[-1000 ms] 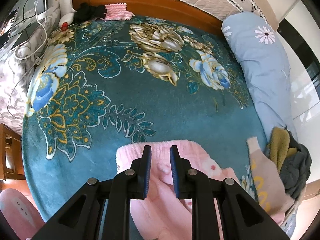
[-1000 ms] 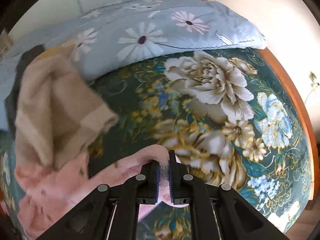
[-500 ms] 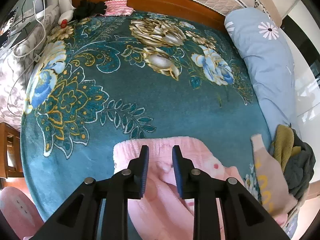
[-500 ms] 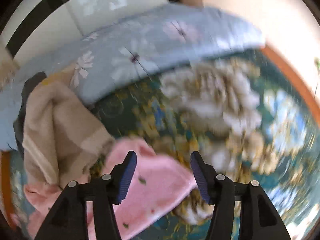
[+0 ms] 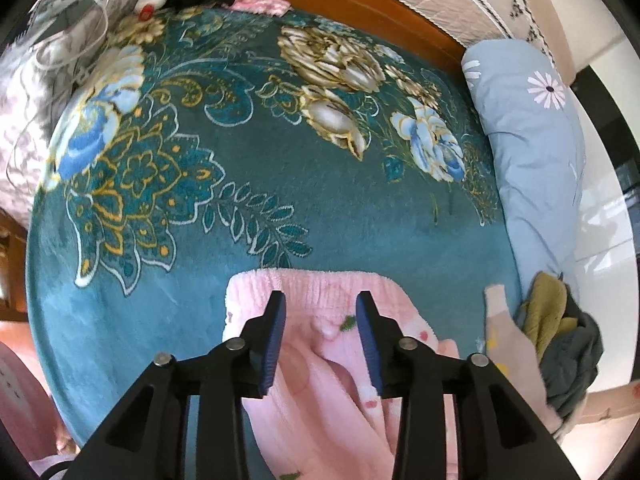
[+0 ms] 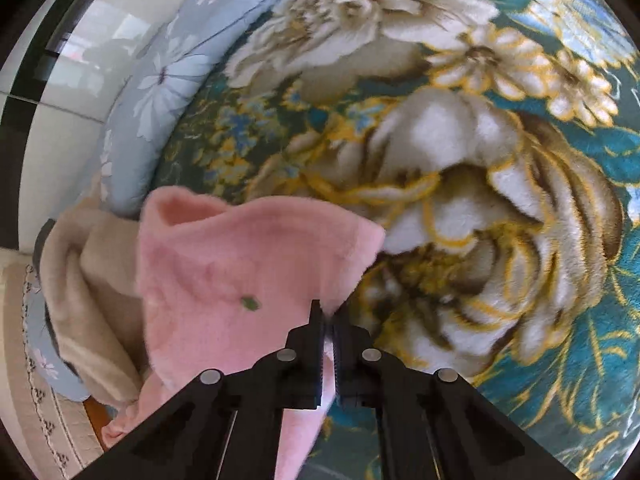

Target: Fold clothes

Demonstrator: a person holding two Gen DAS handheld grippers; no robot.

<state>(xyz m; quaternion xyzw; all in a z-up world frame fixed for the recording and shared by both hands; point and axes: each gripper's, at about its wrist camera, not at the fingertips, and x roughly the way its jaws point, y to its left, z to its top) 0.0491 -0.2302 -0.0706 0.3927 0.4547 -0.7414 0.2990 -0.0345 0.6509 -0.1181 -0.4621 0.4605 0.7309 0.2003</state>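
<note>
A bed (image 5: 280,208) under a teal floral blanket carries, along its right edge, a pale blue pillow (image 5: 532,152) and a heap of other clothes (image 5: 560,344). A pink fleece garment (image 5: 320,360) lies at the near edge, ribbed waistband flat. The left hand-held gripper (image 5: 320,320) hangs released over that band; the right hand-held gripper (image 6: 328,324) is clenched on a lifted pink edge. For a clean fold, keep the raised edge taut and align it squarely.
</note>
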